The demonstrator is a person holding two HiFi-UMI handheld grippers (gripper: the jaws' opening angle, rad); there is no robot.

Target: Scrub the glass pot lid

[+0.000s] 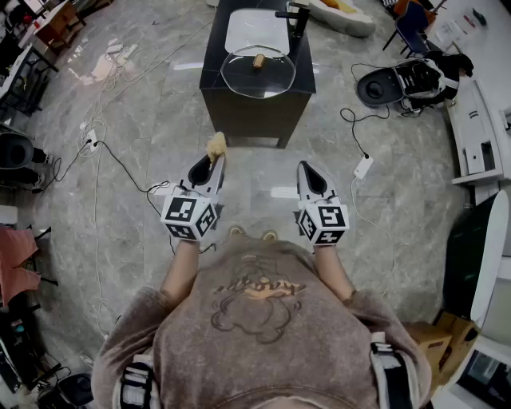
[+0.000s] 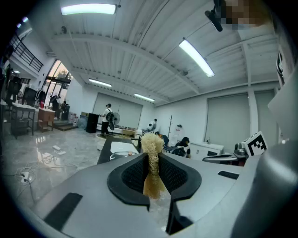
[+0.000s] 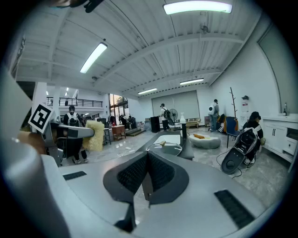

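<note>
The glass pot lid [image 1: 257, 72] with a cork knob lies on the near end of a black table [image 1: 255, 108], well ahead of both grippers. In the right gripper view the lid [image 3: 165, 149] sits far off. My left gripper [image 1: 212, 158] is shut on a tan loofah scrubber [image 1: 215, 144], whose fuzzy end sticks out past the jaws; the scrubber [image 2: 151, 162] stands pinched between the pads. My right gripper [image 1: 307, 175] is shut with nothing in it, its jaws pressed together [image 3: 147, 179]. Both grippers hover above the floor, short of the table.
A white basin [image 1: 257, 30] and a black faucet [image 1: 295, 17] sit on the table behind the lid. Cables [image 1: 100, 172] trail over the marble floor at left; a power strip [image 1: 362, 167] and a black appliance [image 1: 395, 84] lie at right. People stand far off in the hall.
</note>
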